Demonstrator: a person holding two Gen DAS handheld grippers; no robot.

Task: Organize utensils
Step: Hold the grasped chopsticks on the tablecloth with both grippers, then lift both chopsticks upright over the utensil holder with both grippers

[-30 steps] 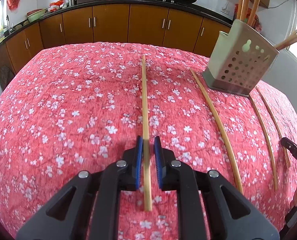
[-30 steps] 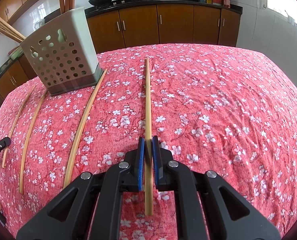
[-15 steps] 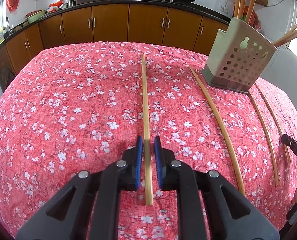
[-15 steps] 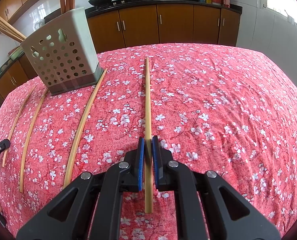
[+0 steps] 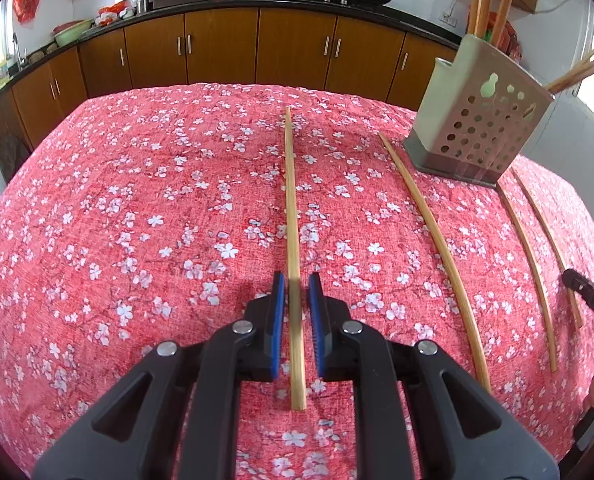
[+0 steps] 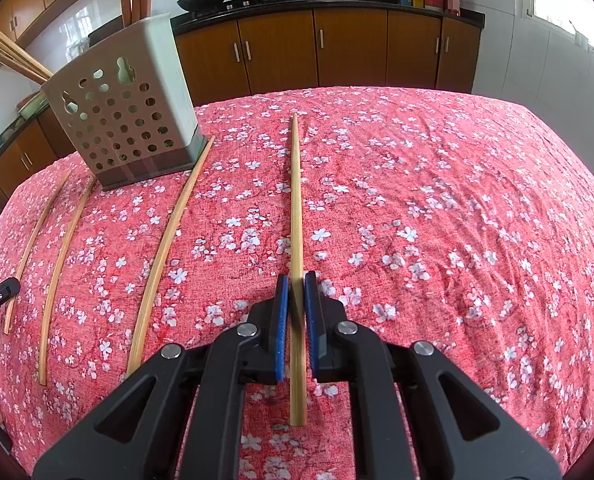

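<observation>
Chopstick (image 5: 291, 216) of pale, smooth bamboo, long and straight with a squared butt end, runs between the blue ribbed pads (image 5: 277, 320) of the left gripper (image 5: 295, 286), pointing to twelve o'clock. A narrow strip of daylight shows on each side of the stick, so whether the pads truly pinch it I cannot tell. Its butt sticks out behind the pads toward six o'clock.

In the right wrist view a second chopstick (image 6: 296, 208), the same straw colour and shape, sits between the pads of the right gripper (image 6: 295, 282). These pads stand closer and appear to press its sides, though contact is hard to confirm. It too points to twelve o'clock, its butt trailing below the black plastic fingers (image 6: 325, 332).

Both sticks lie over a red tablecloth (image 6: 457, 220), a nubbly woven fabric printed with small white blossoms.

From the right gripper, three more loose chopsticks (image 6: 165, 240) lie at nine to ten o'clock, side by side and apart. At eleven o'clock stands the utensil holder (image 6: 125, 120), a beige plastic box with perforated walls and a darker base, several chopsticks standing in it.

Brown wooden cabinets (image 6: 349, 48) run along the far wall.
</observation>
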